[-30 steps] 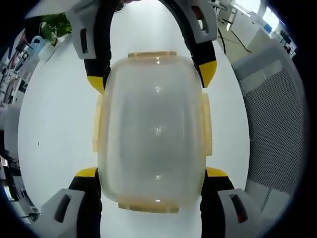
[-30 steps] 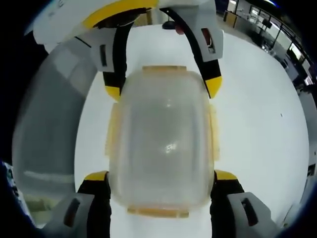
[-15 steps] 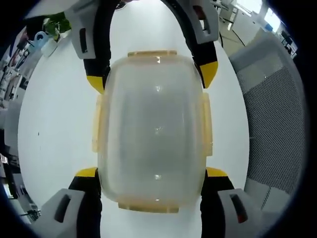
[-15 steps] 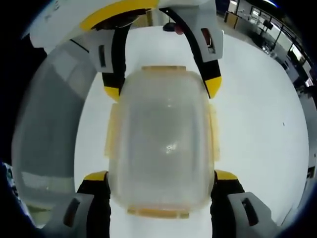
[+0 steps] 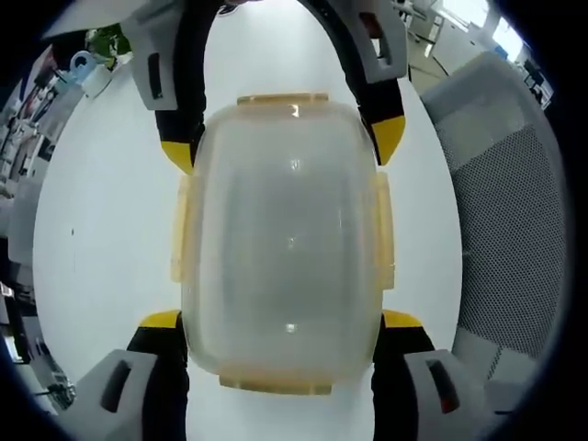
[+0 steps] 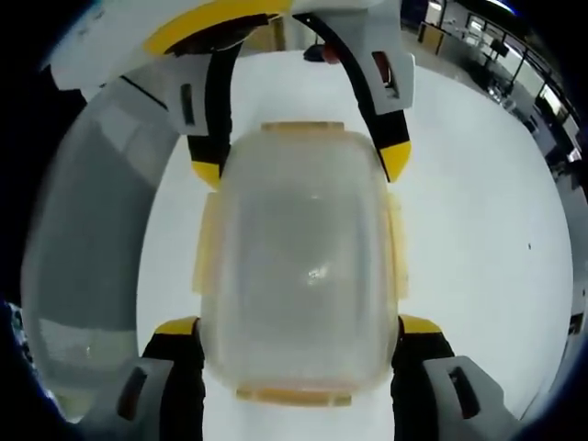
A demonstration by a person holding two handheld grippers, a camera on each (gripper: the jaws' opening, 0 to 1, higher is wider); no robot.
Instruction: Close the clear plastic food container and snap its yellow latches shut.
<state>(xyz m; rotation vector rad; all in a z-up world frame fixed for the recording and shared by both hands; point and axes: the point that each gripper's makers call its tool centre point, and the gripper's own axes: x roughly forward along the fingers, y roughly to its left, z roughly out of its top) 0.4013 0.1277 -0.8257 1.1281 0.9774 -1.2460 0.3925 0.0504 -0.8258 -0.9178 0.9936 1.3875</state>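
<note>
A clear plastic food container (image 5: pixel 285 230) with its lid on lies lengthwise between both grippers over the white table (image 5: pixel 101 211). Pale yellow latches sit on all its sides: far end (image 5: pixel 282 98), near end (image 5: pixel 276 384) and both long sides (image 5: pixel 179 230). My left gripper (image 5: pixel 282 322) has its yellow-tipped jaws against the container's near end. The right gripper (image 5: pixel 282 145) clamps the far end. In the right gripper view the same container (image 6: pixel 299 248) sits between my right gripper (image 6: pixel 299 326) and the left gripper (image 6: pixel 299 165) beyond it.
A grey mesh chair back (image 5: pixel 514 211) stands close beside the table, also seen as the chair (image 6: pixel 83 248) on the left. A plant and some bottles (image 5: pixel 87 69) sit at the table's far corner. Desks (image 6: pixel 478 46) stand in the room behind.
Only the background has drifted a little with the hands. The container and both grippers keep the same places against each other.
</note>
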